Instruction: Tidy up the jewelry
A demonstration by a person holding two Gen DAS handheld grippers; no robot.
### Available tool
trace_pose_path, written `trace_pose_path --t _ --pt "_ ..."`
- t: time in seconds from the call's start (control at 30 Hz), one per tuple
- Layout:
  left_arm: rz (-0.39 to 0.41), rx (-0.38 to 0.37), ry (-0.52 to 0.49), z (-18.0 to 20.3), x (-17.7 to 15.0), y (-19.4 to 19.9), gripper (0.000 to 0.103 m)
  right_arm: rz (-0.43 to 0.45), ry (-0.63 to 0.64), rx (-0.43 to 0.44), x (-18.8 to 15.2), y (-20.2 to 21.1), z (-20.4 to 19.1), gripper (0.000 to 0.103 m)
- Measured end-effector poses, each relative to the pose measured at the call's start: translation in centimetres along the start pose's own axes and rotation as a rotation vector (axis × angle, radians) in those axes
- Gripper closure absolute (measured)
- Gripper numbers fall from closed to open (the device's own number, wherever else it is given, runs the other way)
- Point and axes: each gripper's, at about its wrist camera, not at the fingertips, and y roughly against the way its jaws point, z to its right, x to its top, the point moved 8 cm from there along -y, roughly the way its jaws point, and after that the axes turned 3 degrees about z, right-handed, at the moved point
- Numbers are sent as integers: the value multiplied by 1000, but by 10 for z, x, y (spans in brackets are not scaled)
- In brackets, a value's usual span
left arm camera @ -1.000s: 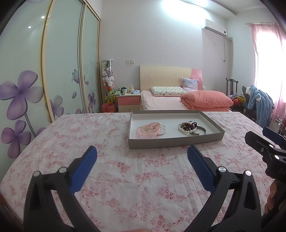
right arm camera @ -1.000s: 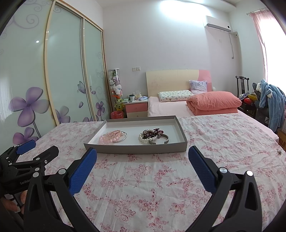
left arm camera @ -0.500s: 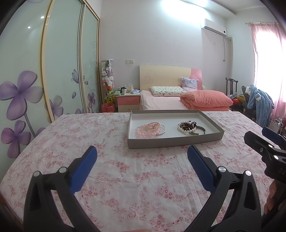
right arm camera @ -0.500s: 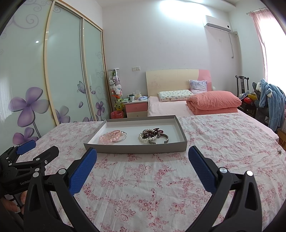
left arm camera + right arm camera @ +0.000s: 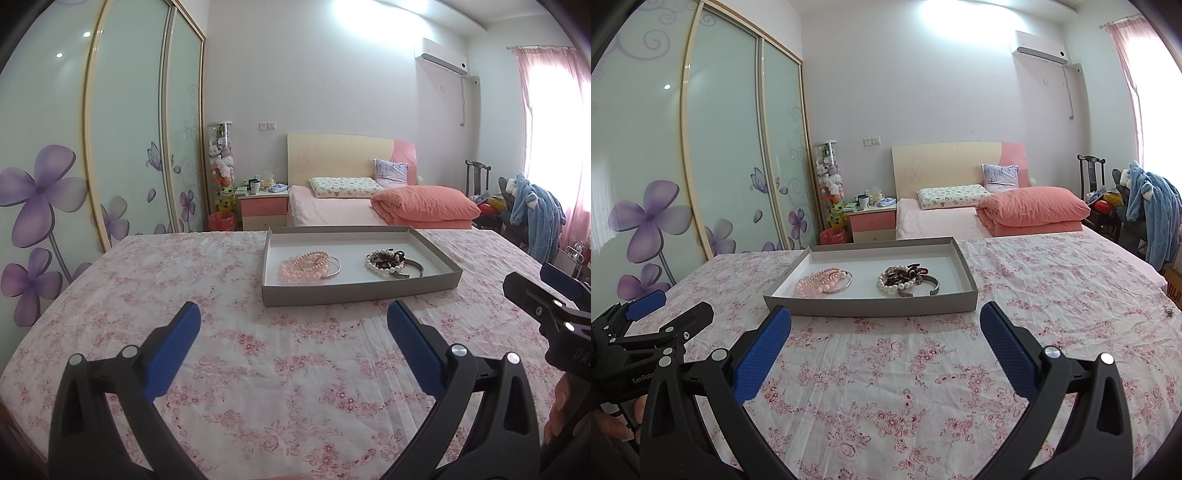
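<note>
A shallow grey tray (image 5: 354, 293) (image 5: 871, 307) rests on the floral tablecloth. Inside it, on the left, lies a pile of pink bead bracelets (image 5: 304, 266) (image 5: 820, 283) with a thin silver bangle. On the tray's right lies a heap of white pearl and dark bead bracelets (image 5: 386, 260) (image 5: 901, 277) with a dark metal cuff. My left gripper (image 5: 293, 321) is open and empty, short of the tray's near wall. My right gripper (image 5: 885, 325) is open and empty too, just before the tray's near wall. Each gripper appears at the edge of the other's view.
The flowered tablecloth (image 5: 277, 373) covers the whole table. Behind it stand a bed with an orange quilt (image 5: 424, 206), a pink nightstand (image 5: 263, 210), sliding wardrobe doors (image 5: 122, 147) at left and a chair with blue clothing (image 5: 539, 218) at right.
</note>
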Motion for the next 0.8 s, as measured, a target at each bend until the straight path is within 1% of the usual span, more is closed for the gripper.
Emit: trace_pose_path --t 0.8 --pt "-8 -4 5 2 -3 2 4 -1 -1 -1 0 0 0 2"
